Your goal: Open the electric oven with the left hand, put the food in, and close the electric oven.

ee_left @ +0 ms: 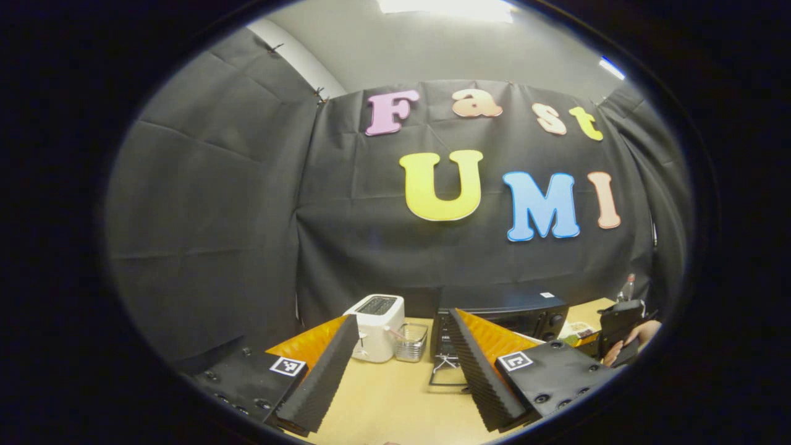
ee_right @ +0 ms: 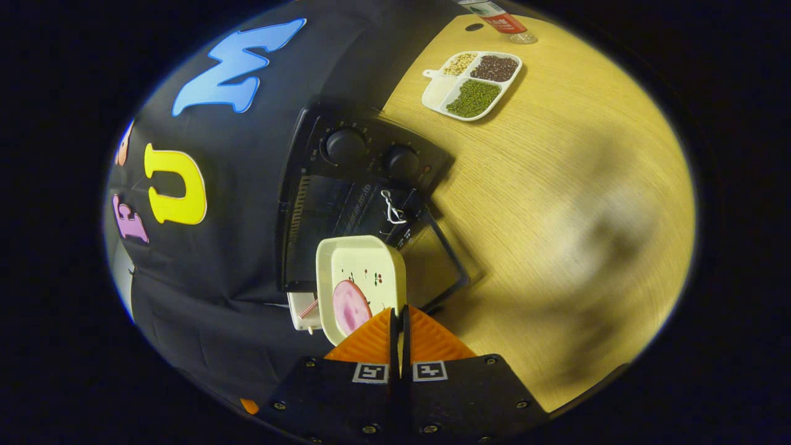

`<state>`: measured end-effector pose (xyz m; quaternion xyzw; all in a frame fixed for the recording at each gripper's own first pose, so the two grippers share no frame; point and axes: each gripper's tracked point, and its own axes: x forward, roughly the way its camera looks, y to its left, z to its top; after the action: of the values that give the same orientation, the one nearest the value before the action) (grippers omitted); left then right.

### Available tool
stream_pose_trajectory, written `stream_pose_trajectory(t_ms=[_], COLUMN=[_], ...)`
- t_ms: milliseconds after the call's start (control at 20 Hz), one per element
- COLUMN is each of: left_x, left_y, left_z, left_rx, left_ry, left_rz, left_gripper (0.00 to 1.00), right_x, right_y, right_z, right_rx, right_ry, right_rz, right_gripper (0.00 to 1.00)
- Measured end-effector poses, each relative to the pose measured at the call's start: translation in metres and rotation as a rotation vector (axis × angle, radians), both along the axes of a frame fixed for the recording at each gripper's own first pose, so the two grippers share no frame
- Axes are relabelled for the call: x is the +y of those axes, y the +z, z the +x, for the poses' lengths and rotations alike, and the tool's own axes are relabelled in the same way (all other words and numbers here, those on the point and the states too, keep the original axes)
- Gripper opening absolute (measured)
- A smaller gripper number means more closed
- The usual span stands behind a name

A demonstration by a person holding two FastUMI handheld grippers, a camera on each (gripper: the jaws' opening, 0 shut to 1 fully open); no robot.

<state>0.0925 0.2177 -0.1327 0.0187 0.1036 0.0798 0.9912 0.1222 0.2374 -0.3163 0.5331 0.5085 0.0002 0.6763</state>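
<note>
The left tool [ee_left: 401, 371] is held low over the desk [ee_left: 395, 402], level, its fingers spread wide with nothing between them. It faces the black electric oven [ee_left: 513, 318], whose door [ee_left: 446, 377] lies folded down on the desk. A white toaster [ee_left: 376, 326] and a clear container [ee_left: 412, 342] stand just left of the oven.

The right tool [ee_right: 399, 315] is rolled on its side, so the desk looks tilted in the right gripper view. Its fingers are pressed together on the rim of a cream dish [ee_right: 361, 281] that carries a pink slice of food [ee_right: 351, 307]. The dish hangs in front of the open oven, above its door. A divided tray of beans [ee_right: 473, 83] lies well apart on the desk.

In the left gripper view, a hand [ee_left: 636, 343] holds the right tool at the far right.
</note>
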Motion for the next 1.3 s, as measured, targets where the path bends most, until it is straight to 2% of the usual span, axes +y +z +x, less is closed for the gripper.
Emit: stream_pose_trajectory(t_ms=[100, 300, 400, 450, 750, 850, 950, 1000, 1050, 1100, 1150, 1300], left_x=[0.01, 0.025, 0.031, 0.035, 0.04, 0.041, 0.039, 0.036, 0.034, 0.032, 0.027, 0.013], left_y=[-0.006, -0.017, -0.022, -0.024, -0.042, -0.041, -0.042, -0.042, -0.04, -0.041, -0.041, -0.044], left_z=[0.003, 0.013, 0.015, 0.015, 0.022, 0.024, 0.028, 0.027, 0.028, 0.028, 0.03, 0.031], left_rx=[0.011, 0.028, 0.038, 0.044, 0.083, 0.083, 0.084, 0.083, 0.08, 0.078, 0.079, 0.079], left_ry=[0.005, 0.012, 0.02, 0.024, 0.026, 0.026, 0.023, 0.02, 0.014, 0.008, 0.0, -0.025], left_rz=[-0.003, 0.0, -0.007, -0.013, -0.02, -0.022, -0.023, -0.022, -0.021, -0.022, -0.025, -0.032], left_gripper=[1.0, 0.97, 0.97, 1.0, 0.97, 0.97, 0.98, 0.97, 0.97, 0.97, 0.97, 0.97], right_x=[0.013, 0.03, 0.036, 0.037, 0.043, 0.044, 0.044, 0.044, 0.043, 0.043, 0.046, 0.04], right_y=[-0.006, -0.015, -0.021, -0.025, -0.036, -0.036, -0.027, -0.021, -0.018, -0.013, -0.008, -0.004], right_z=[0.015, 0.048, 0.065, 0.072, 0.113, 0.12, 0.129, 0.131, 0.131, 0.128, 0.124, 0.11], right_rx=[0.008, 0.005, -0.001, 0.002, -0.013, -0.018, -0.066, -0.1, -0.118, -0.133, -0.149, -0.176], right_ry=[-0.04, -0.142, -0.176, -0.189, -0.313, -0.338, -0.354, -0.35, -0.33, -0.32, -0.306, -0.241], right_rz=[0.014, 0.02, 0.007, -0.001, -0.006, 0.0, 0.022, 0.024, 0.017, 0.023, 0.037, -0.005], right_gripper=[0.0, 0.0, 0.01, 0.0, 0.01, 0.0, 0.05, 0.11, 0.07, 0.2, 0.24, 0.97])
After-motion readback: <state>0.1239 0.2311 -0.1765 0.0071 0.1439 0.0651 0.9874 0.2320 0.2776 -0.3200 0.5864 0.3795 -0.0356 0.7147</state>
